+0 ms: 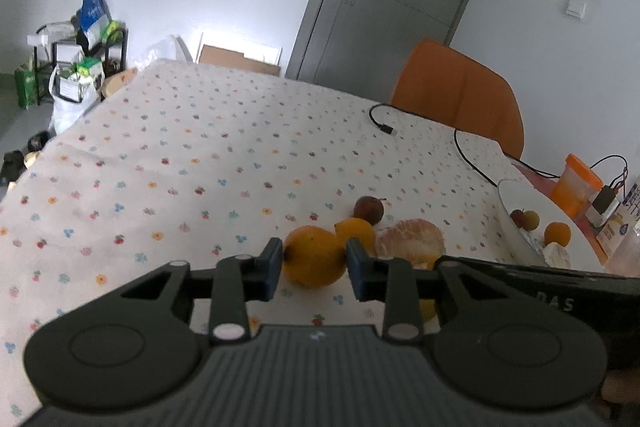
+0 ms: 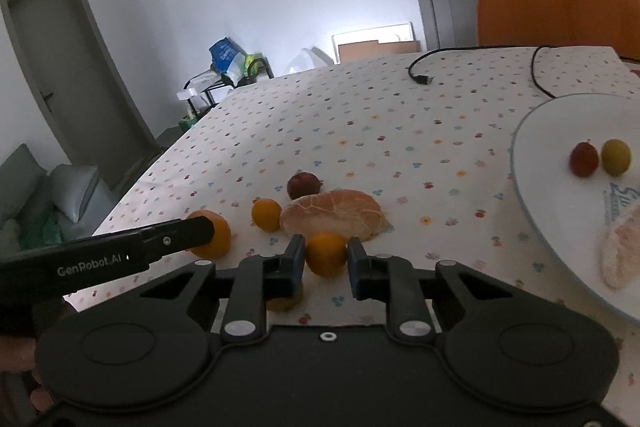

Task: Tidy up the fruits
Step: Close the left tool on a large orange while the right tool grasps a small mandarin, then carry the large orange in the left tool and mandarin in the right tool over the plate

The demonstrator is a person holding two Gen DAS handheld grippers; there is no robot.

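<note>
In the left wrist view the left claw [image 1: 314,263] sits low in the centre of the frame, its blue pads pinching a large orange [image 1: 315,255] from both sides, the fruit resting on the flower-print surface [image 1: 180,163]. In the right wrist view the right claw [image 2: 326,259] is likewise low and centre, pressed onto a small orange [image 2: 326,253] that fills the gap between its pads. Another orange piece of fruit [image 2: 282,301] peeks out under its left finger.

Just beyond, toward the middle of the frame, lie a peeled citrus half [image 2: 334,214], a small yellow-orange fruit [image 2: 266,213] at its left and a dark red plum [image 2: 303,185] behind it.

At the right edge a white plate [image 2: 532,155] carries a red fruit [image 2: 584,159] beside a yellow one [image 2: 616,157], and a pale peeled segment [image 2: 622,251] lower down.

Farther back a black cable [image 2: 420,77] trails across the cloth, and an orange chair [image 2: 556,3] stands in the upper right.
</note>
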